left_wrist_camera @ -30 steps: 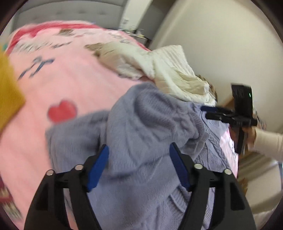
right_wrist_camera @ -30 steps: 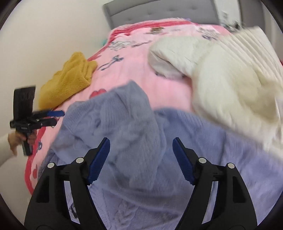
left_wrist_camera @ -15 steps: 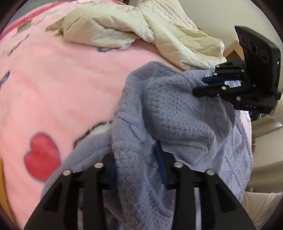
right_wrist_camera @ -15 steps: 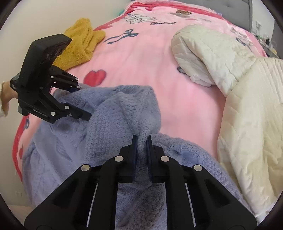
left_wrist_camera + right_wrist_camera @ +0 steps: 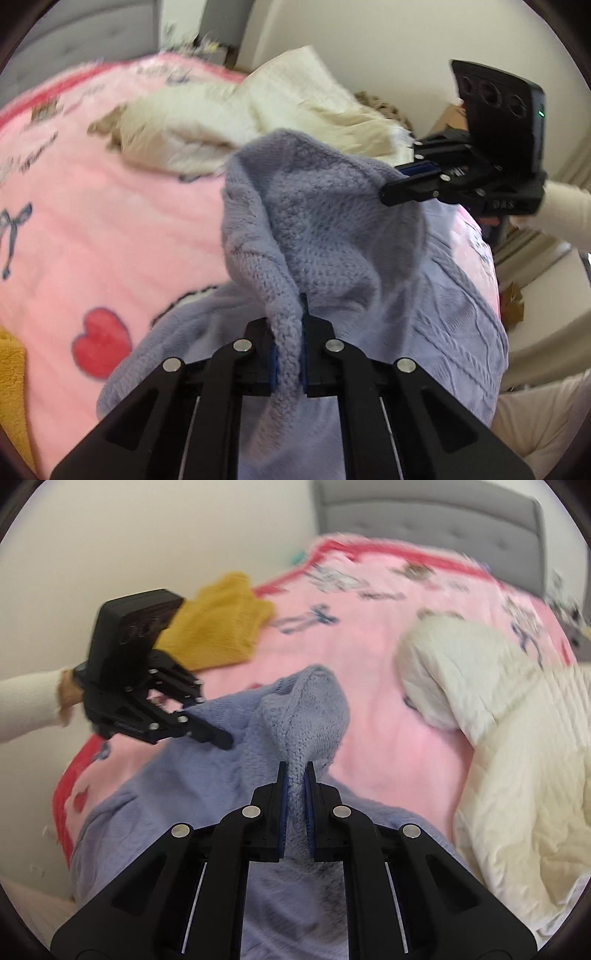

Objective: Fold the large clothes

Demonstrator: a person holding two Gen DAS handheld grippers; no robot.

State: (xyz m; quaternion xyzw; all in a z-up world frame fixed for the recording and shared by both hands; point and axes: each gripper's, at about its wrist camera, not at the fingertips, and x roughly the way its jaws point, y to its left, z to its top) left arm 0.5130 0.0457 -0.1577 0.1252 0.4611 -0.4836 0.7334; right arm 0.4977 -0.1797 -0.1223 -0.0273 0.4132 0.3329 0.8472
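I have the lavender knit sweater pinched in both claws. In the left wrist view, my left gripper is clamped on a thick rolled edge of the knit; the jaws have just been closing and the fabric now fills the narrow gap between the blue pads. From that grip the sweater rises in a hooded fold toward one o'clock, where my right gripper bites its far edge. A cream sleeve shows behind that tool at three o'clock.

In the right wrist view, the right gripper is pressed together on a bunched ridge of the same sweater, which peaks at twelve o'clock just past the fingertips. The left gripper sits at ten o'clock, its tips buried in the knit, with a hand and pale cuff behind it.

The rest of the sweater lies spread over the near corner of the bed, on a pink blanket printed with a red heart and dark bows. A cream quilted comforter is heaped at three o'clock in the right view, near the sweater but apart from the lifted fold. A mustard garment lies at eleven o'clock, well apart from the sweater. The grey tufted headboard stands at twelve o'clock.
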